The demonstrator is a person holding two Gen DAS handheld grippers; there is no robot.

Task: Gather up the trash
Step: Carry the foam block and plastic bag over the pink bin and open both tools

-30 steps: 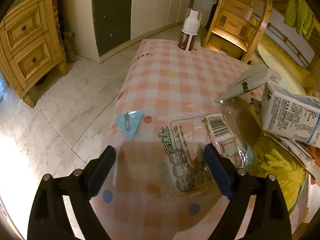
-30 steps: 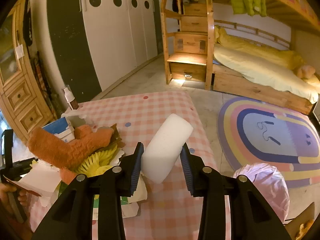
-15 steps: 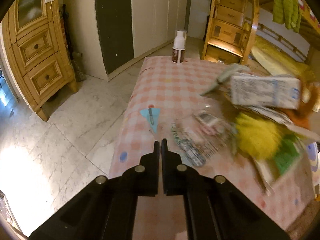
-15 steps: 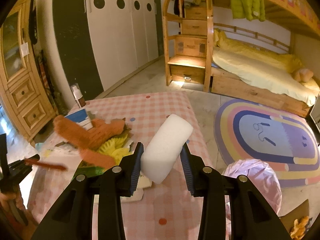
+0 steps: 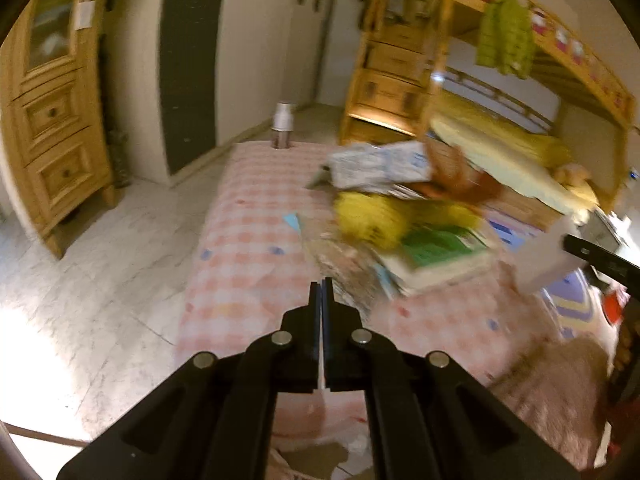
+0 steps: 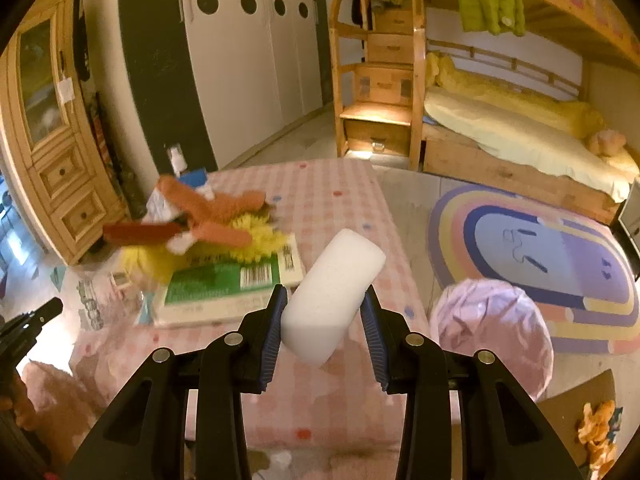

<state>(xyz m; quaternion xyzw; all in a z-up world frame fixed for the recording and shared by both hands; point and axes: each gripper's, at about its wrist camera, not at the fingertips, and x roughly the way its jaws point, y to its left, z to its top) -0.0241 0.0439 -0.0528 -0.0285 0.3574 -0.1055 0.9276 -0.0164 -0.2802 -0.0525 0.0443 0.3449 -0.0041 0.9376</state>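
my right gripper (image 6: 323, 312) is clamped on a white foam block (image 6: 334, 292), pads pressing both its sides, the block tilted up and away over the pink checked table (image 6: 332, 200). my left gripper (image 5: 321, 292) is pressed together with nothing i can see between the jaws; the clear printed wrapper (image 5: 344, 268) lies on the cloth just ahead of its tips, beside the pile of trash (image 5: 404, 216): a green-covered book (image 6: 224, 284), yellow fluff, an orange plush piece (image 6: 208, 216) and a milk carton (image 5: 380, 164). the pink bag (image 6: 492, 336) stands off the table's right edge, near the block.

what worries me: the foam is soft and held near one end, so a quick swing toward the bag could make it pivot or squeeze out and drop on the floor. the left view is blurred, so i can't be sure the wrapper isn't caught. if the thin film slipped free, that hand carries nothing, and closing again on flat plastic may just skid it.
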